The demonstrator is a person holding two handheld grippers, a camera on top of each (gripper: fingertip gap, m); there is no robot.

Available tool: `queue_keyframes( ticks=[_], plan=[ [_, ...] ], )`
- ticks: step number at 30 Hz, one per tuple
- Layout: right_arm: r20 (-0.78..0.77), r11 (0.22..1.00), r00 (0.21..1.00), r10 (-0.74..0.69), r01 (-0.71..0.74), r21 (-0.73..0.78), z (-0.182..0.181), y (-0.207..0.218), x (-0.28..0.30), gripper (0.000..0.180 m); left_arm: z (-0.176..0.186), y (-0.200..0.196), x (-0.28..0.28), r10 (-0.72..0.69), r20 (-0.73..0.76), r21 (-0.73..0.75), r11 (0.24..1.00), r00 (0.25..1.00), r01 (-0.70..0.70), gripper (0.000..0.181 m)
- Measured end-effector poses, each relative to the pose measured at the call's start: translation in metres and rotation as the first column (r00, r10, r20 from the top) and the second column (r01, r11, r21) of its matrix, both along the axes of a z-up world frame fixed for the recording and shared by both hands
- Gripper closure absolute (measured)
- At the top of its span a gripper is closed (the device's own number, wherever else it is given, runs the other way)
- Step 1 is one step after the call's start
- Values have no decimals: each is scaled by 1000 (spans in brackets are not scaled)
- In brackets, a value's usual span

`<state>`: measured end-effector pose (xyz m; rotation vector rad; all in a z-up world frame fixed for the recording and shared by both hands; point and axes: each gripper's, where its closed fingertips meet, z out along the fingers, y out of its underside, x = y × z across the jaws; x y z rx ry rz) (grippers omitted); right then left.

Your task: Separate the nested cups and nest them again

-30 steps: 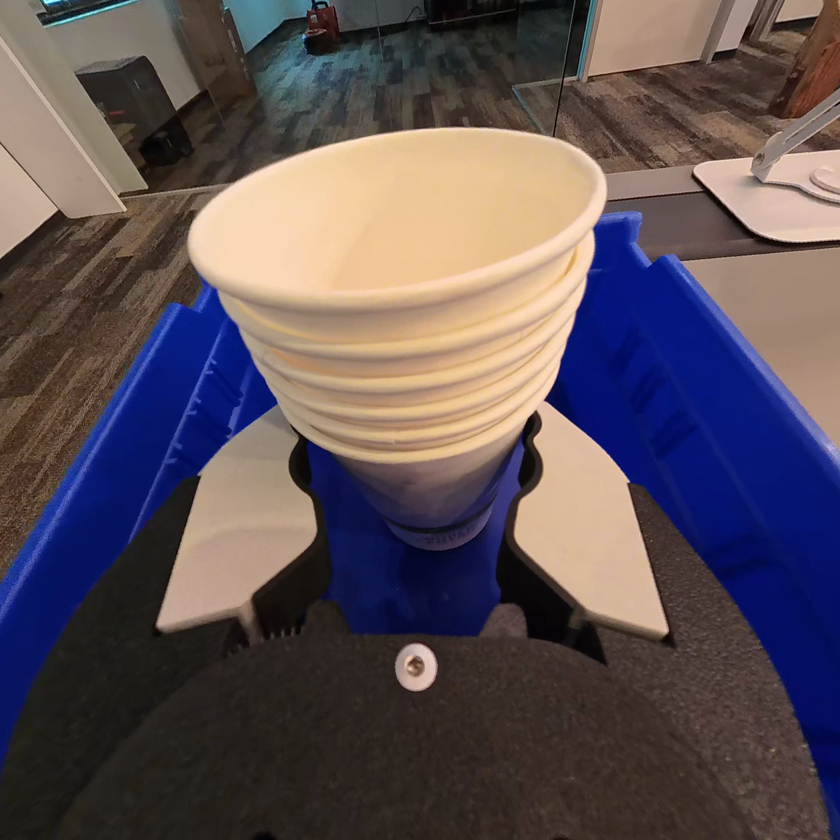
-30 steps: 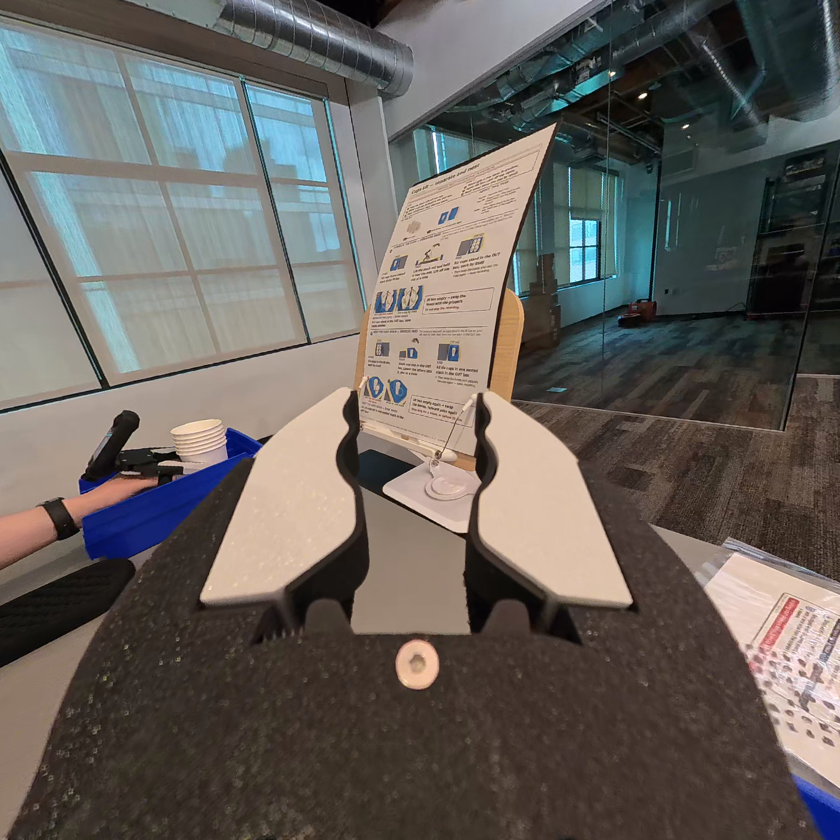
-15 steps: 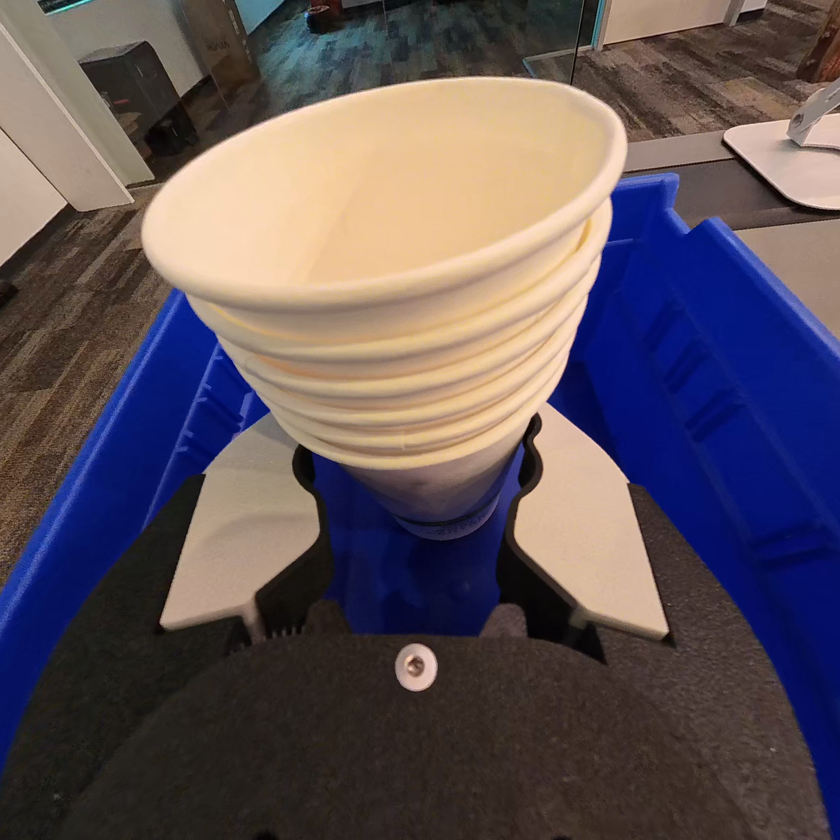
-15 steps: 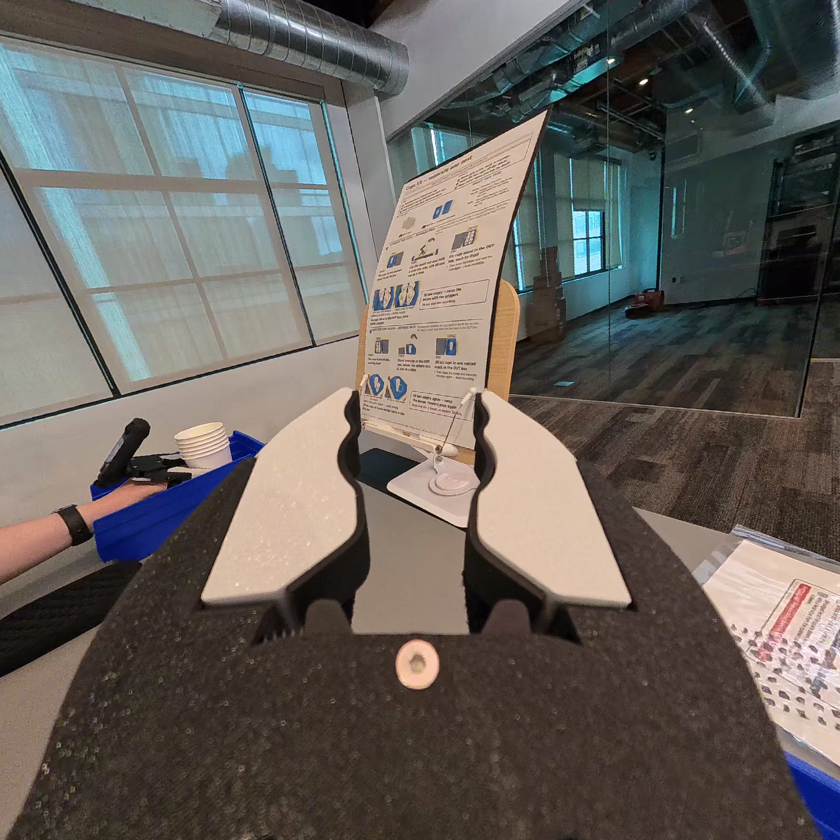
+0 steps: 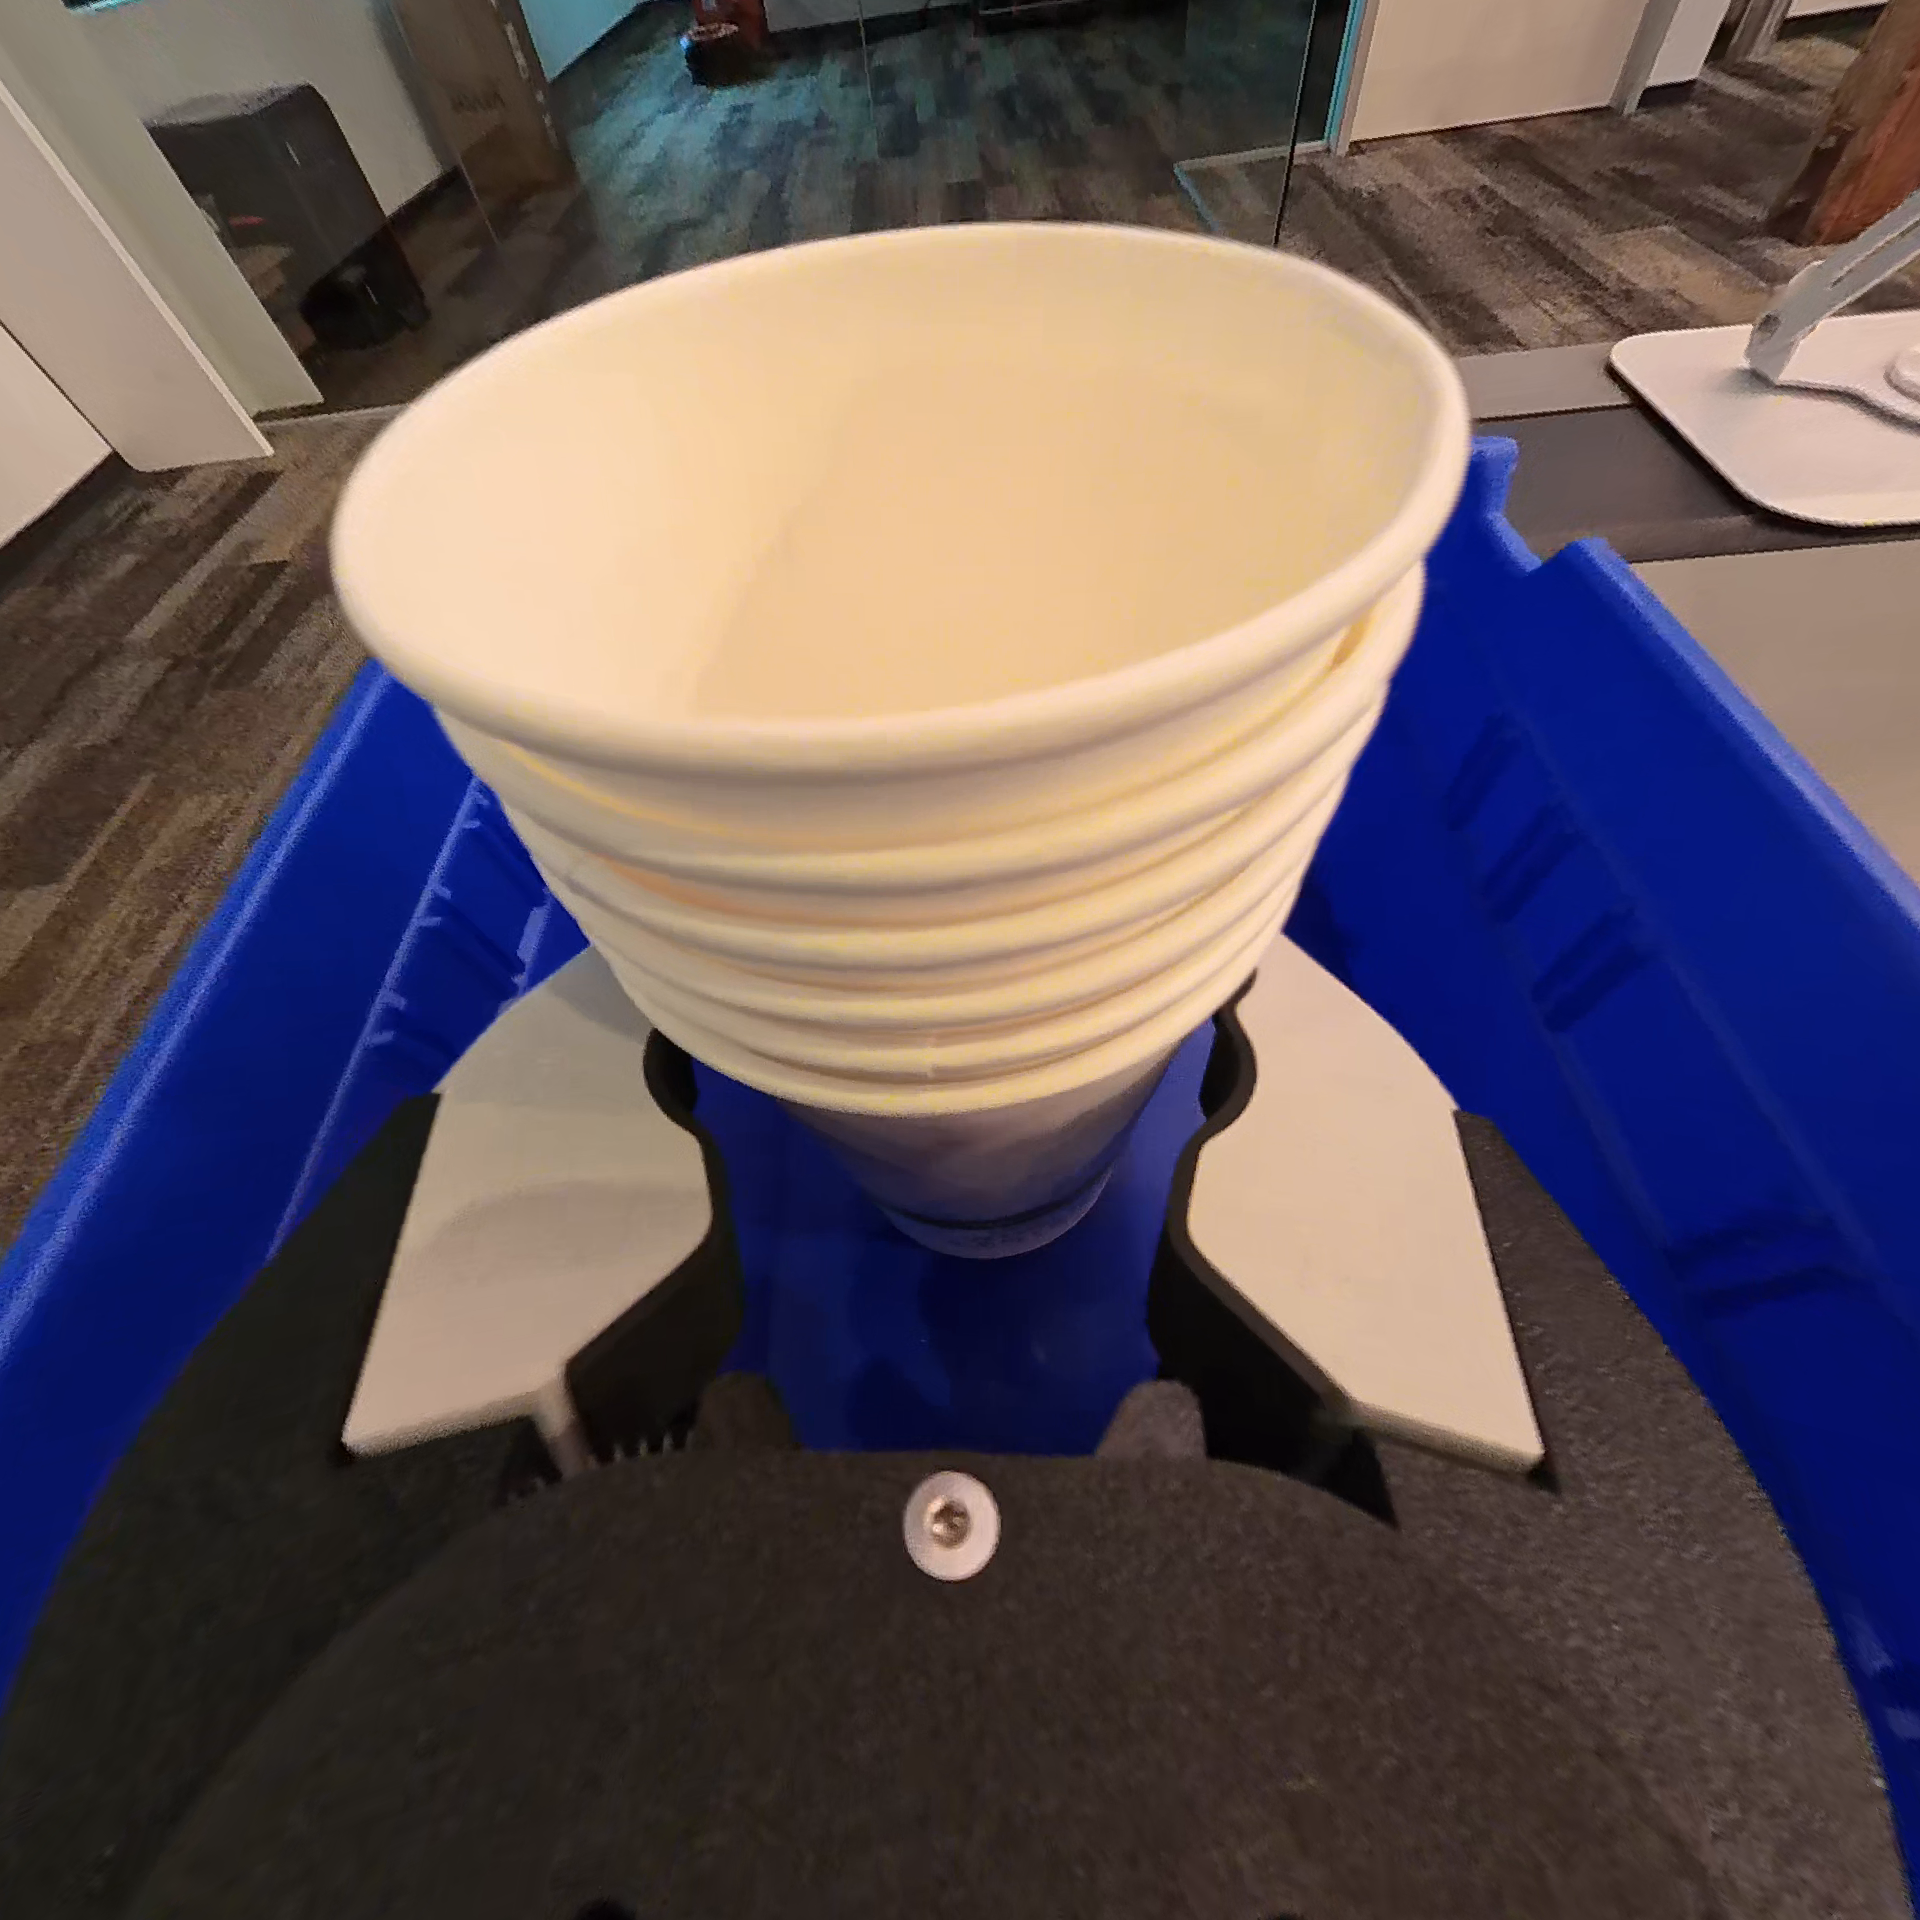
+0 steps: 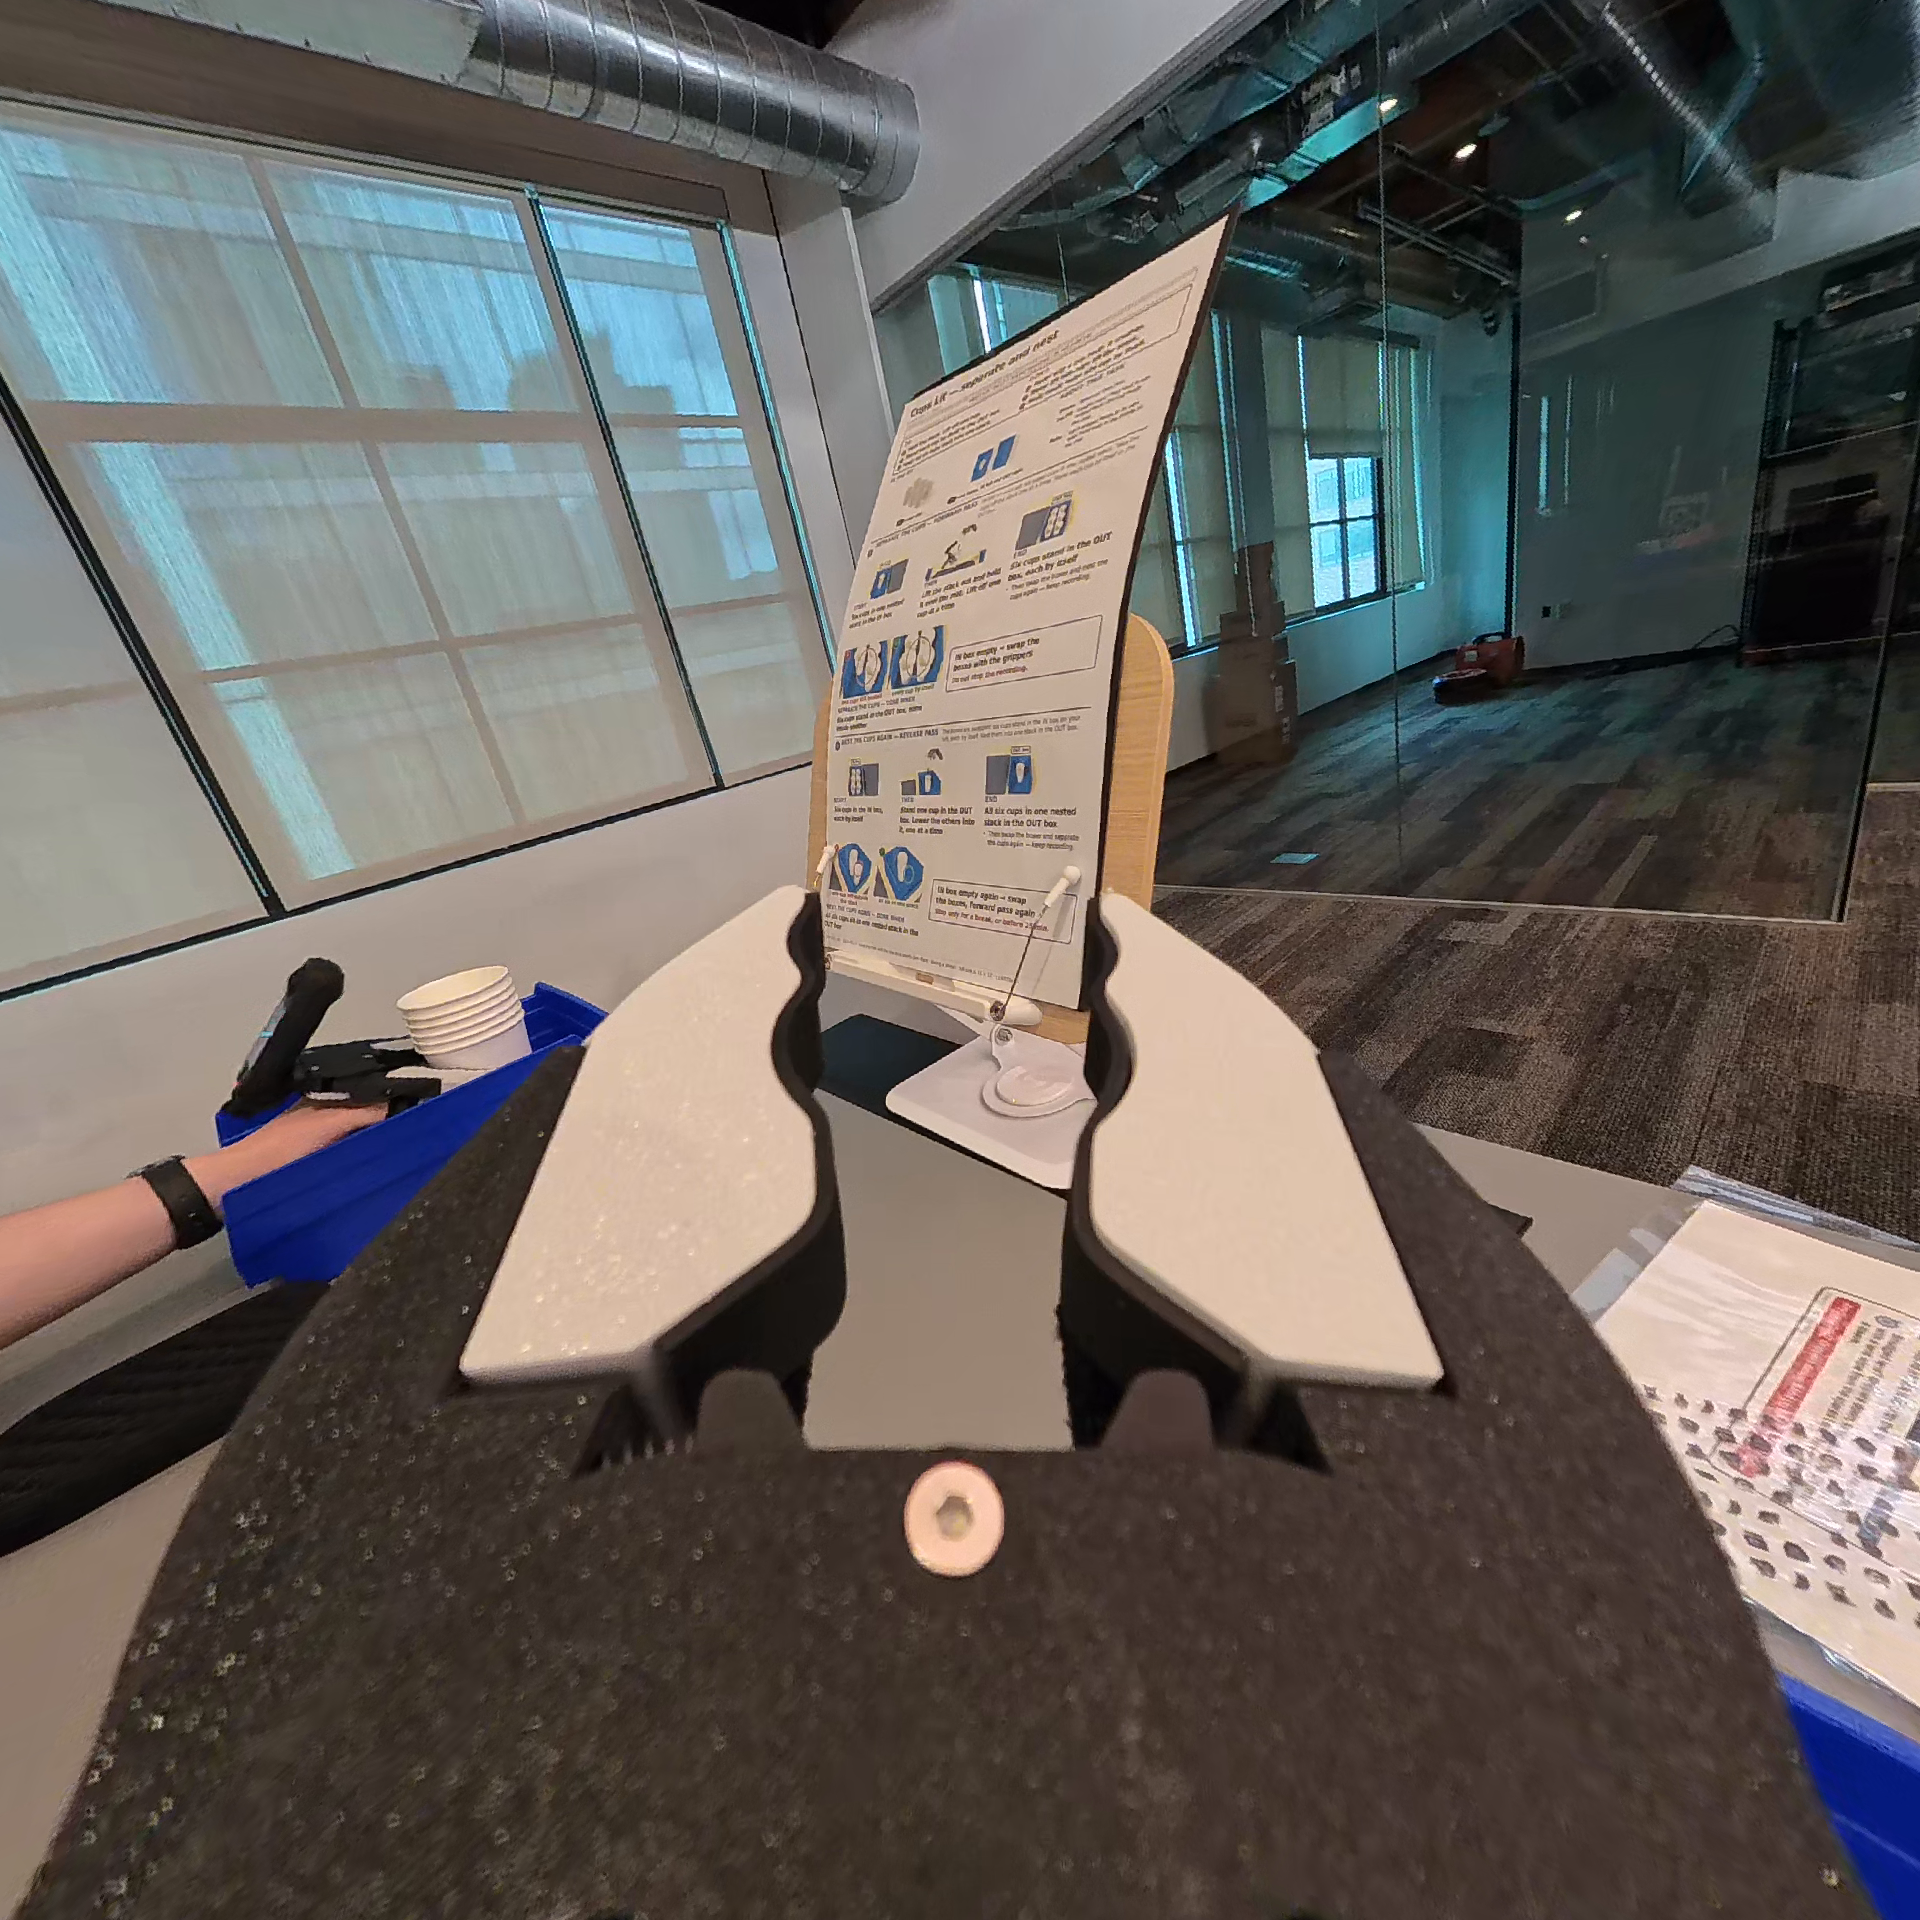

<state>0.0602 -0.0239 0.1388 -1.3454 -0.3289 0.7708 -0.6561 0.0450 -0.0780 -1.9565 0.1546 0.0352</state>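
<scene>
A stack of several nested cream paper cups (image 5: 904, 582) stands in a blue bin (image 5: 1558, 935). My left gripper (image 5: 940, 997) is open, with one finger on each side of the lowest cup. Blue shows between the pads and the cup wall, and the rims hide the fingertips. The right wrist view shows the same stack (image 6: 462, 1023), bin (image 6: 343, 1184) and left gripper (image 6: 353, 1070) far off at the left. My right gripper (image 6: 951, 914) is partly open and empty, held above the grey table (image 6: 935, 1299).
An instruction sheet on a white stand (image 6: 1008, 675) is ahead of the right gripper; its base also shows in the left wrist view (image 5: 1766, 436). Bagged papers (image 6: 1766, 1455) and a second blue bin's corner (image 6: 1860, 1787) lie right. A person's wrist (image 6: 177, 1216) holds the left gripper.
The left gripper dipped closer to the stack, then eased back, and its fingers stand slightly wider apart now. The right gripper drifted a little and stays empty.
</scene>
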Motion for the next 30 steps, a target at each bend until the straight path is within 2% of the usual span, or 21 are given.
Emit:
queue_keyframes(
  ticks=[5, 10, 15, 30],
  plan=[
    [-5, 1000, 1000, -2, 2, 0, 0, 0, 2, 133, 2, 2, 0, -4, 67, 13, 1000, 998, 3, 88],
    [-14, 1000, 1000, 0, 0, 0, -1, -1, 5, 134, -1, 1, 2, -7, 46, -1, 1000, 999, 7, 85],
    [-24, 1000, 1000, 1, -1, 4, 0, -2, 7, 135, -1, 1, 5, -28, 51, 5, 1000, 998, 28, 90],
    [-53, 1000, 999, -1, 0, -10, -6, 0, 18, 138, 4, -3, 15, -72, 13, -34, 997, 997, 72, 91]
  ],
)
